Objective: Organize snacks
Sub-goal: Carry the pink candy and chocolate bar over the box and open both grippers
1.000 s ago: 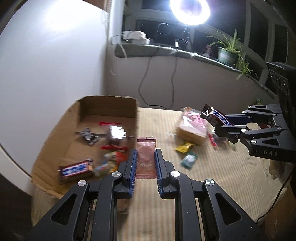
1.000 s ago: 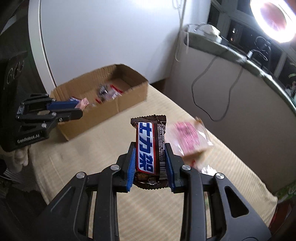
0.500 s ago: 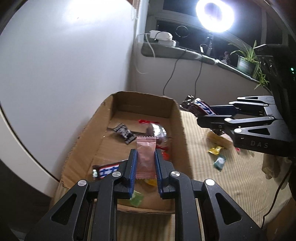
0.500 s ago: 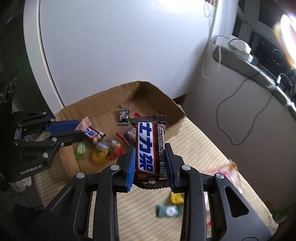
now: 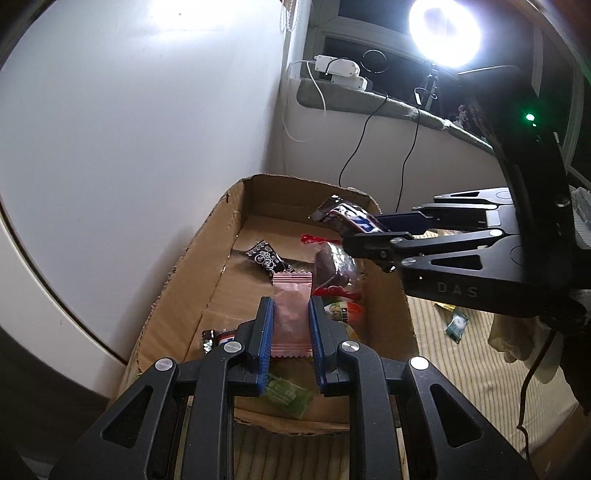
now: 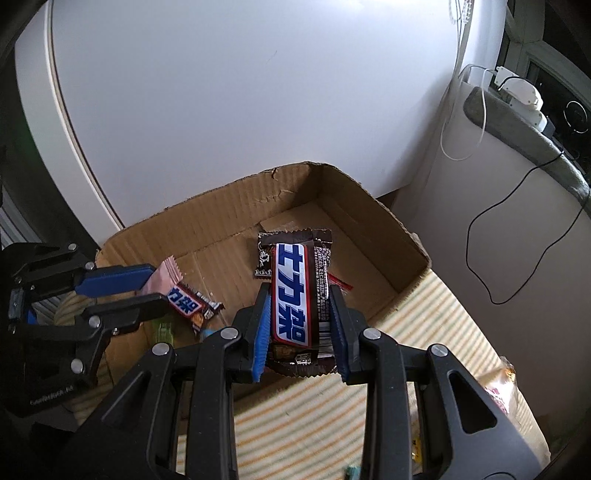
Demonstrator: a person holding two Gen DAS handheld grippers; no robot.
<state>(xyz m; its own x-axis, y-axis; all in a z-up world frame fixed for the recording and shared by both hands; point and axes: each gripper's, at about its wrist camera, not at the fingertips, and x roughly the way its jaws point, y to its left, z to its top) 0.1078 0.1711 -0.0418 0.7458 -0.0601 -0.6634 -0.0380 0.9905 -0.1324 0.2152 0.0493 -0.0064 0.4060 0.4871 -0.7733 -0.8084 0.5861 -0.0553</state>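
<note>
My left gripper (image 5: 291, 306) is shut on a pink wrapped snack (image 5: 291, 314) and holds it over the near end of an open cardboard box (image 5: 199, 266). My right gripper (image 6: 300, 314) is shut on a brown chocolate bar with a blue and white label (image 6: 293, 295), held above the box's right side. The bar also shows in the left wrist view (image 5: 347, 218), over the box's right wall. The box (image 6: 369, 218) holds several snacks: a black patterned packet (image 5: 264, 254), a dark round cake in clear wrap (image 5: 334, 266), another chocolate bar (image 6: 190, 304), red and green candies.
The box sits on a striped beige tablecloth (image 5: 461, 369) against a white wall. A small green packet (image 5: 457, 325) and a yellow one lie on the cloth to the right. A pink-packaged snack (image 6: 502, 398) lies at the right edge. A bright ring lamp (image 5: 443, 31) shines above a sill with cables.
Both grippers have moved left from over the cloth to above the box, each still holding its snack. The right gripper's bar now hangs over the box's right wall.
</note>
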